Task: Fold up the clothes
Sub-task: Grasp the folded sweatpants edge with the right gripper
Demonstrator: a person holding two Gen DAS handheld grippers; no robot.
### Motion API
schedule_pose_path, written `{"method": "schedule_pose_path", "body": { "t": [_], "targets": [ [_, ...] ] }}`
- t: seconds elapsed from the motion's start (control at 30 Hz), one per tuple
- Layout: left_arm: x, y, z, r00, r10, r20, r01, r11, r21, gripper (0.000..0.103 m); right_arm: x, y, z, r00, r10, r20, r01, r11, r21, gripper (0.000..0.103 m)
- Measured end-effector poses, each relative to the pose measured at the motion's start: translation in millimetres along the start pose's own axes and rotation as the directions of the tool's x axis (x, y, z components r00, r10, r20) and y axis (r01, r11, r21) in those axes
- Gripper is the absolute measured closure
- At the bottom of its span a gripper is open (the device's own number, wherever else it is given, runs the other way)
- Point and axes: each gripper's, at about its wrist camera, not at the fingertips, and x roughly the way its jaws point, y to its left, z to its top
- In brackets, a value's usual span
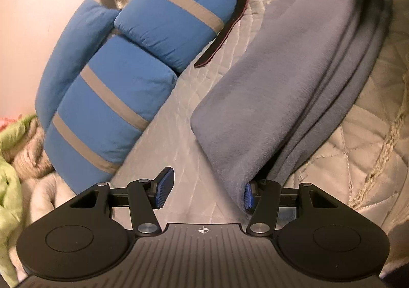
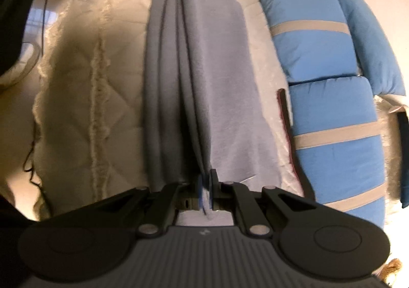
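Observation:
A grey fleece garment [image 1: 286, 78] lies folded lengthwise into a long strip on a quilted bed cover [image 1: 179, 114]. My left gripper [image 1: 205, 192] stands open at one end of the strip; its right pad touches the cloth's corner, while the left pad is over bare cover. In the right wrist view the same grey garment [image 2: 217, 88] runs away from me in stacked folds. My right gripper [image 2: 205, 192] is shut on the top layer's near edge, with cloth pinched between its blue pads.
Blue pillows with grey stripes [image 1: 122, 88] [image 2: 327, 83] lie along the far side of the bed by a pale wall. A dark strap [image 1: 230, 25] crosses the cover. Green cloth [image 1: 10, 160] sits at the left. The quilt's fringed edge [image 2: 97, 114] falls toward the floor.

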Motion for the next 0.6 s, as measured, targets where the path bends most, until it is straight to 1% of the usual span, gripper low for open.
{"method": "schedule_pose_path", "body": {
  "t": [0.07, 0.27, 0.5, 0.6],
  "targets": [
    [-0.3, 1.8, -0.8, 1.000, -0.009, -0.007, 0.009, 1.000, -0.013, 0.051, -1.0, 0.9, -1.4, 1.000, 0.011, 0.002, -0.011, 1.000, 0.011, 0.099],
    [-0.8, 1.0, -1.4, 1.000, -0.002, -0.007, 0.002, 1.000, -0.004, 0.051, -3.8, 3.5, -5.4, 0.999, 0.042, 0.006, -0.042, 0.998, 0.041, 0.099],
    [-1.2, -7.7, -0.7, 0.999, 0.040, 0.015, -0.041, 0.997, 0.064, 0.051, -7.7, 8.1, -7.3, 1.000, 0.022, -0.005, -0.022, 1.000, -0.006, 0.100],
    [-1.9, -9.4, -0.8, 0.999, 0.042, 0.016, -0.043, 0.996, 0.078, 0.050, -11.0, 5.4, -8.9, 0.999, 0.040, 0.000, -0.040, 0.999, 0.016, 0.100]
  ]
}}
